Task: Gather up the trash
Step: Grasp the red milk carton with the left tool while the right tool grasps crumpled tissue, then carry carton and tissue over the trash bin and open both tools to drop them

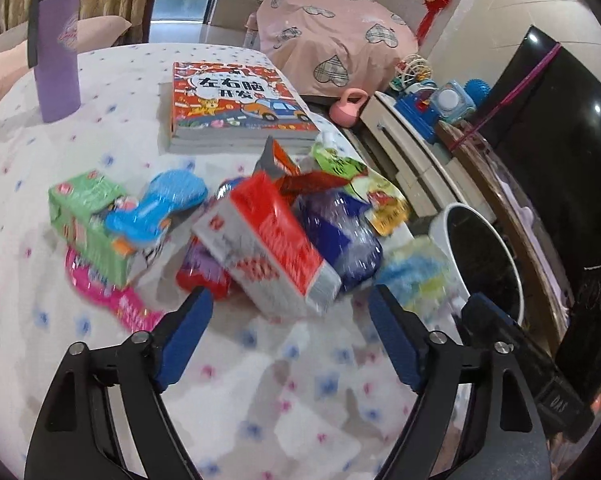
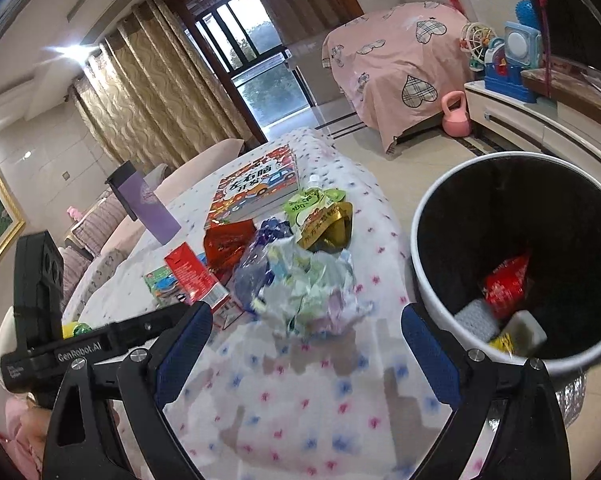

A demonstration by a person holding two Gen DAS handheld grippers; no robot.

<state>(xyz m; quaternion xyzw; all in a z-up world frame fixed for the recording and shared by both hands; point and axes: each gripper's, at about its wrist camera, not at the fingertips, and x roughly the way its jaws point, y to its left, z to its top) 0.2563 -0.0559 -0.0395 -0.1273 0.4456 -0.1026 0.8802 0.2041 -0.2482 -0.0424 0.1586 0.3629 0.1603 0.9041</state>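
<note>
Both my grippers, left gripper (image 1: 290,312) and right gripper (image 2: 306,332), hung wide and empty over the table (image 2: 300,420), so I judged the crumpled wrapper (image 2: 312,284) nearest the bin (image 2: 436,280) the next grab.

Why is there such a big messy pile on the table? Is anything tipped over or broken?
The pile is just trash waiting to be collected. The red carton lies tipped on its side across other wrappers, and the paper wad is crumpled. The purple cup stands upright, and the book lies flat. Nothing looks spilled or broken.
</note>
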